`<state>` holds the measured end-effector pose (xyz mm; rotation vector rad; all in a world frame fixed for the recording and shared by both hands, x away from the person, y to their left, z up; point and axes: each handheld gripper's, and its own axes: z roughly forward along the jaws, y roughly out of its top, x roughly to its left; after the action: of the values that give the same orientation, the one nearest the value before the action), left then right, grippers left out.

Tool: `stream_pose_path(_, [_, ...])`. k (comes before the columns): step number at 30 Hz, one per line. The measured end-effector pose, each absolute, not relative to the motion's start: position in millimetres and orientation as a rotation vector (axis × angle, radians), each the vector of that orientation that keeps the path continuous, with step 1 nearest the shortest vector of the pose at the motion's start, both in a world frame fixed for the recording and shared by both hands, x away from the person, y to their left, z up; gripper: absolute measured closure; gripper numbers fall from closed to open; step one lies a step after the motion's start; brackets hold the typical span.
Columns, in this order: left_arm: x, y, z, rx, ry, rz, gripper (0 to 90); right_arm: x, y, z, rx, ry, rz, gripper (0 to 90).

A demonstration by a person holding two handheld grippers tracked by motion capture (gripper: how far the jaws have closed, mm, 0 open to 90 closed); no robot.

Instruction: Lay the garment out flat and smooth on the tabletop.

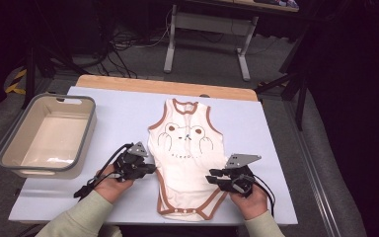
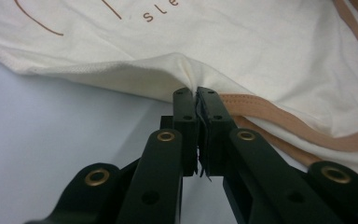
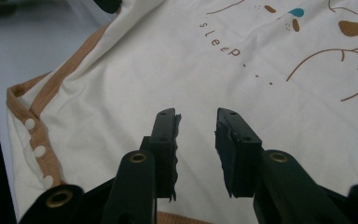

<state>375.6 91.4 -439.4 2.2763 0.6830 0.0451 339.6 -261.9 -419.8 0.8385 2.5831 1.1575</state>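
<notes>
My left claw (image 2: 196, 93) pinches the bodysuit's (image 1: 187, 163) left edge; my right claw (image 3: 196, 122) hovers spread over it, next needing to pinch its right edge.

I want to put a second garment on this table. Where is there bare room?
Free: the mat between the tub and the bodysuit, and the strip right of the bodysuit to the table edge. Crowded: the near edge, where the left gripper and right gripper flank the bodysuit.
</notes>
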Motion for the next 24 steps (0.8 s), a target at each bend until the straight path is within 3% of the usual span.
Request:
stream_pose_path(11, [363, 125, -437, 2.307, 0.858, -0.066, 86.7, 345, -254, -418, 0.795, 2.592, 1.148, 68.7])
stream_pose_path(16, [360, 136, -436, 2.261, 0.872, -0.041, 76.2, 345, -252, -417, 0.783, 2.593, 1.141, 68.7])
stream_pose_path(24, [357, 131, -449, 2.316, 0.837, -0.030, 73.0, 341, -267, -416, 0.830, 2.556, 1.128, 68.7])
